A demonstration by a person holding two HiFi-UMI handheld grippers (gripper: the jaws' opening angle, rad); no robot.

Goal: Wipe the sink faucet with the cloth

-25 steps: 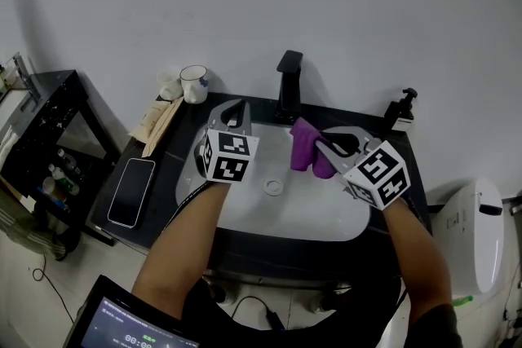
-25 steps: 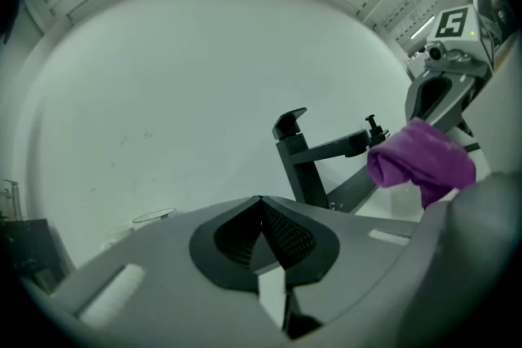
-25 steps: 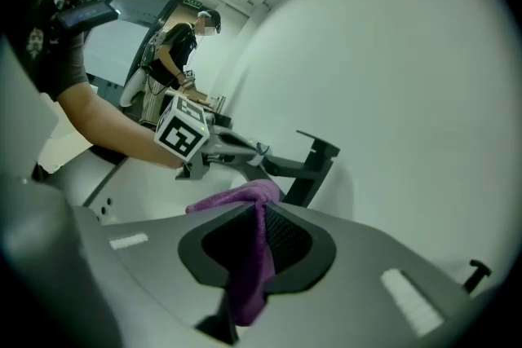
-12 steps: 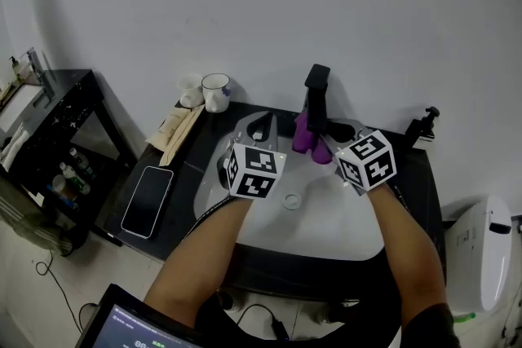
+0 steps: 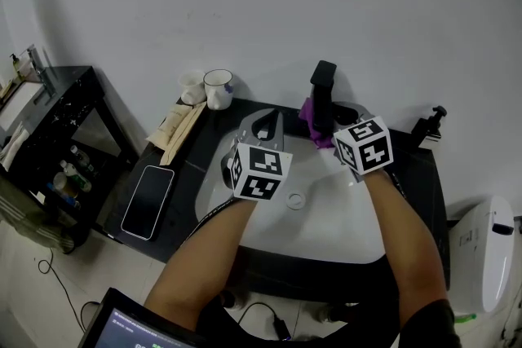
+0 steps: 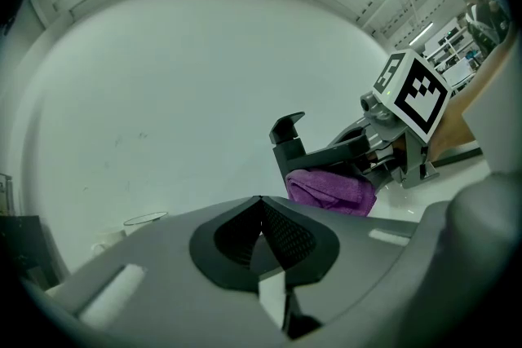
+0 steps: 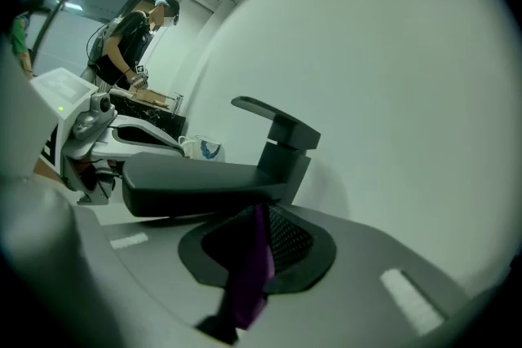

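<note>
The black faucet (image 5: 324,89) stands at the back of the white sink (image 5: 326,218). A purple cloth (image 5: 311,117) is pressed against the faucet's lower body, under the spout. My right gripper (image 5: 329,126) is shut on this cloth; in the right gripper view the cloth (image 7: 253,265) hangs between the jaws just below the spout (image 7: 204,175). My left gripper (image 5: 264,123) hovers over the basin's left side, shut with nothing in it. From the left gripper view, the faucet (image 6: 289,144), the cloth (image 6: 330,187) and the right gripper's marker cube (image 6: 412,94) lie ahead of the left gripper (image 6: 259,200).
A mug (image 5: 218,88) and a white cup (image 5: 192,90) stand on the dark counter at the back left, with wooden sticks (image 5: 181,126) and a phone (image 5: 148,202) nearer. A soap dispenser (image 5: 430,129) sits at the right. A black shelf (image 5: 49,118) stands far left, a toilet (image 5: 485,244) at the right.
My right gripper has carried the purple cloth from over the basin up against the faucet. The left gripper has shifted slightly forward. The head view has moved closer to the faucet.
</note>
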